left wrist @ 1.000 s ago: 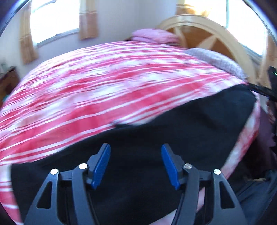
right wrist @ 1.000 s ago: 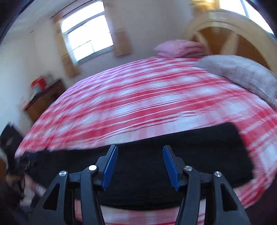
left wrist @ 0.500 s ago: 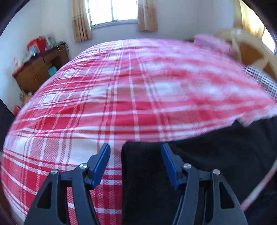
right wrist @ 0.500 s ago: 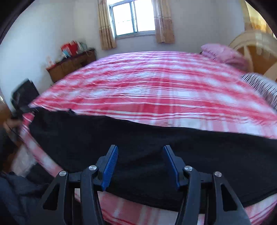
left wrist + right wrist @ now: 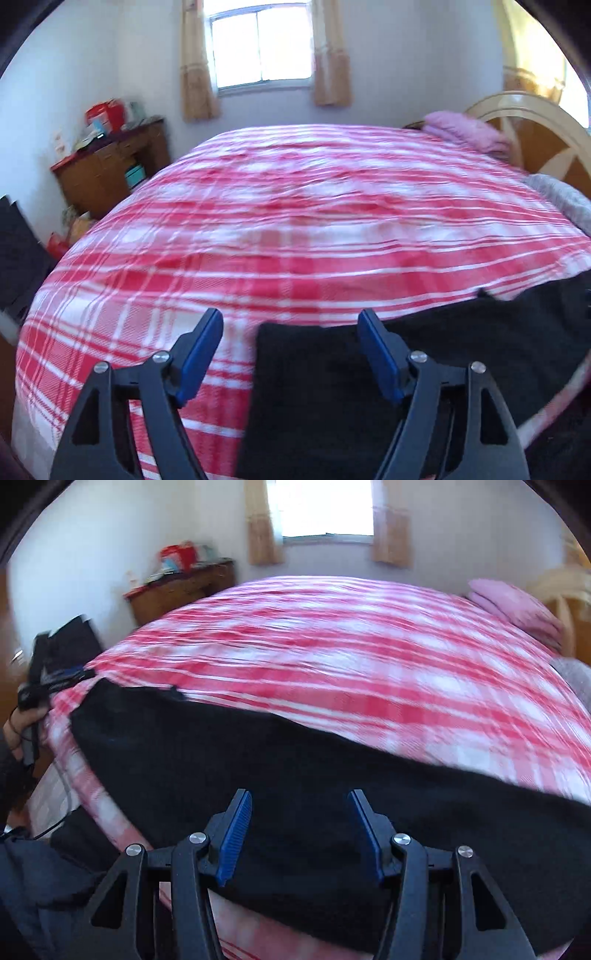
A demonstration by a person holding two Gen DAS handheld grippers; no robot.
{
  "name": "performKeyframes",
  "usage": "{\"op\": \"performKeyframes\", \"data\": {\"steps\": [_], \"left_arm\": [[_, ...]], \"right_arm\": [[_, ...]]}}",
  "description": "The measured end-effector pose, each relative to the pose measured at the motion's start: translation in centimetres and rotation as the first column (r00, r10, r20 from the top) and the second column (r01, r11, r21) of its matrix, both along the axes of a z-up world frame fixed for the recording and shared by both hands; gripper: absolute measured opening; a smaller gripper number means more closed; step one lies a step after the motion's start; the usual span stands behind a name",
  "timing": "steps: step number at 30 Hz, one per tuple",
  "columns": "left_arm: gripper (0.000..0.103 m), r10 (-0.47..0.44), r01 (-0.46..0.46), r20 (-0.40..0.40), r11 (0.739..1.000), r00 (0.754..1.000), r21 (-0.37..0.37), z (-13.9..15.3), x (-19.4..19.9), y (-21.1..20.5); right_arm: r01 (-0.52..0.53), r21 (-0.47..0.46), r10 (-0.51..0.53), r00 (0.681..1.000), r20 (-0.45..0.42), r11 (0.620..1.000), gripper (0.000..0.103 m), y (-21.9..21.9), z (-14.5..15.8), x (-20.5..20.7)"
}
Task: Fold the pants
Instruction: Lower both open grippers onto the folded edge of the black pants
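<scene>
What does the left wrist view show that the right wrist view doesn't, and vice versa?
Left wrist only: the end edge of the black pants between the open left gripper fingers, and the arched wooden headboard clearly.
Right wrist only: the person's left hand holding the other gripper, and the open right gripper above mid-pants.
Both: red plaid bedspread, window, wooden desk, pink pillow.
</scene>
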State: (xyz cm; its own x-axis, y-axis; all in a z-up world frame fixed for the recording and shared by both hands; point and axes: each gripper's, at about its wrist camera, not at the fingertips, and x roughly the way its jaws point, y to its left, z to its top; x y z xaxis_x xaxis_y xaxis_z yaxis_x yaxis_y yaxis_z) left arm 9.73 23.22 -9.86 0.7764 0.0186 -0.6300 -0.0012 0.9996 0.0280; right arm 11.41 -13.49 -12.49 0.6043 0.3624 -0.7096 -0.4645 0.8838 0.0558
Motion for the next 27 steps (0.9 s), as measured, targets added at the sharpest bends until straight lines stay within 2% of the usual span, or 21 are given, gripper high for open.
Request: {"op": "performKeyframes", "data": {"steps": [3, 5, 9, 12, 15, 18, 21, 23, 25, 27], "left_arm": [[0.078, -0.068, 0.067, -0.037, 0.997, 0.997, -0.023, -1.0, 0.7, -2.1], [0.078, -0.076, 0.076, -0.067, 0.997, 0.995, -0.001, -2.2, 0.9, -3.0], [0.078, -0.059, 0.062, -0.154, 0.998, 0.986, 0.016, -5.3, 1.7, -3.0], [0.078, -0.068, 0.074, -0.134, 0.997, 0.989, 0.037, -5.8, 1.4, -2.7], [0.078, -0.069, 0.077, -0.133, 0.996, 0.989, 0.055, -5.8, 1.1, -2.8], [0.079, -0.06, 0.065, -0.128, 0.997, 0.99, 0.039, -5.4, 1.0, -2.9], [0.079, -0.05, 0.053, -0.132, 0.998, 0.99, 0.024, -5.0, 1.2, -2.8], [0.079, -0.049, 0.05, -0.125, 0.999, 0.991, 0.006, -4.6, 1.1, -2.8], [0.079, -0.056, 0.056, -0.115, 0.998, 0.992, -0.006, -4.2, 1.0, -3.0], [0.079, -0.076, 0.074, -0.118, 0.997, 0.99, -0.024, -4.0, 1.0, -3.5]], "right_arm": [[-0.045, 0.017, 0.045, 0.999, -0.004, 0.999, 0.056, 1.9, -0.2, 1.3], [-0.036, 0.029, 0.037, 0.999, -0.027, 0.999, 0.056, 2.2, -0.8, 2.5], [0.107, -0.018, -0.109, 0.987, -0.12, 0.994, 0.056, -0.4, -3.1, 4.9], [0.131, 0.109, -0.113, 0.98, -0.163, 0.985, 0.055, -3.3, -3.4, 5.7], [0.165, 0.149, -0.137, 0.974, -0.179, 0.975, 0.055, -4.6, -2.9, 5.9], [0.163, 0.098, -0.147, 0.978, -0.147, 0.982, 0.055, -4.3, -2.5, 5.3], [0.176, -0.01, -0.176, 0.981, -0.077, 0.984, 0.056, -3.3, -1.8, 4.1], [0.202, -0.063, -0.203, 0.979, -0.009, 0.977, 0.056, -3.4, -0.8, 3.1], [0.215, -0.103, -0.213, 0.977, 0.032, 0.971, 0.056, -4.0, -0.2, 2.1], [0.247, -0.187, -0.24, 0.969, 0.056, 0.951, 0.056, -4.4, -0.3, 1.7]]}}
